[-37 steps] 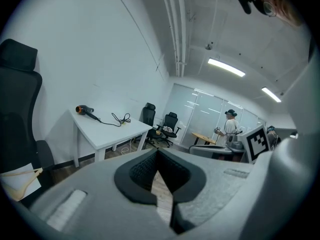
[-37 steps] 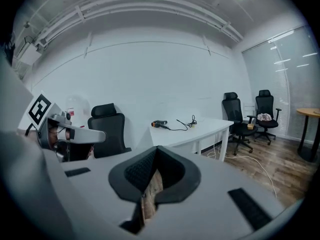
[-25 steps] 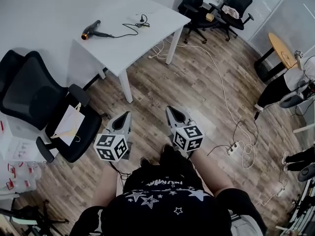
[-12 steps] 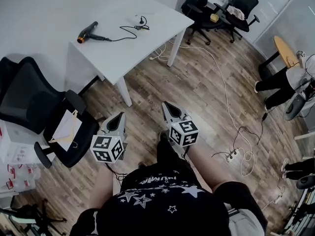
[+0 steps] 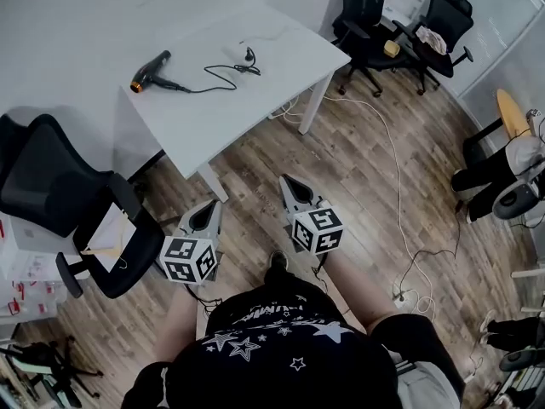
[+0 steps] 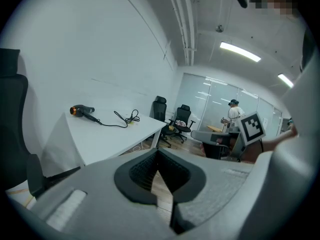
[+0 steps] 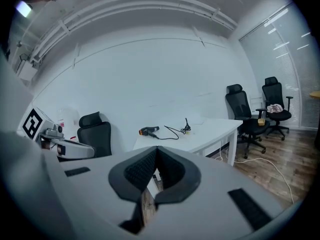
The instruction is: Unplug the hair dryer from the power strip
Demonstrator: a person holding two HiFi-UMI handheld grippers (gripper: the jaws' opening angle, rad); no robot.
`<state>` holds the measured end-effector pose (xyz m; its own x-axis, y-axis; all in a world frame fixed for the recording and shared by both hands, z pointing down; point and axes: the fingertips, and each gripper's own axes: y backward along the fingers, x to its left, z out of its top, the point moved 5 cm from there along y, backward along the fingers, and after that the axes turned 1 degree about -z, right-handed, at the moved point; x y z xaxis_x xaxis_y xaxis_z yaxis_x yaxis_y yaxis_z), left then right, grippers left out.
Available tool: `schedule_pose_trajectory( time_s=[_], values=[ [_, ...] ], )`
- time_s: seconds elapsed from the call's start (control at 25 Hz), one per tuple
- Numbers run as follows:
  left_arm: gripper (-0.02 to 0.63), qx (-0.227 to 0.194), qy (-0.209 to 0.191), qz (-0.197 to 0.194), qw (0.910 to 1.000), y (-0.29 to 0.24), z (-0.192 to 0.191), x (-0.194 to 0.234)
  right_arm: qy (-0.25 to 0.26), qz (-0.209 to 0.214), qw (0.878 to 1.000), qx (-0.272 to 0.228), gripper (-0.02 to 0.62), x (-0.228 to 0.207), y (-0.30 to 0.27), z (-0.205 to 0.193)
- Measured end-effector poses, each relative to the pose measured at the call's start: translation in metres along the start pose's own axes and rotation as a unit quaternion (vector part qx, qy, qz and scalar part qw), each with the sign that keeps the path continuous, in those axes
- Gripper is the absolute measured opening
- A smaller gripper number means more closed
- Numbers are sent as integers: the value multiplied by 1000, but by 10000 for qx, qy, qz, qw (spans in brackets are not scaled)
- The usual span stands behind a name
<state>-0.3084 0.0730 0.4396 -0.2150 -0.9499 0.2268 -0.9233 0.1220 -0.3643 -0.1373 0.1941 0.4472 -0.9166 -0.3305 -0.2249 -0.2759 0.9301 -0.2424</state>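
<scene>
A black office chair stands at the left. The hair dryer lies on the white desk, its cord bunched beside it. Nearer, the left hand-held gripper and right hand-held gripper hover above the wooden floor, both pressed together and empty.

No word or number could be read for certain. The black shirt bore white stars and one line of white letters across it, too small and warped to make out. The cube on the left gripper and the cube on the right gripper carried black-and-white square markers, patterns only, with no letters. The white boxes at the left edge of the head view showed small red marks, too tiny to read.
</scene>
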Motion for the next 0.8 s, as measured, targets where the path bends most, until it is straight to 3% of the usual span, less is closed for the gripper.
schedule_pose_trajectory(
  time_s=[0.44,0.8],
  values=[
    [8,-143,380,297,9987,-72,17,-13,-183,178,9996,135,8,-84,-25,12],
    [8,-80,358,339,9987,-99,31,-5,-374,197,9988,258,8,-102,-53,11]
  ],
)
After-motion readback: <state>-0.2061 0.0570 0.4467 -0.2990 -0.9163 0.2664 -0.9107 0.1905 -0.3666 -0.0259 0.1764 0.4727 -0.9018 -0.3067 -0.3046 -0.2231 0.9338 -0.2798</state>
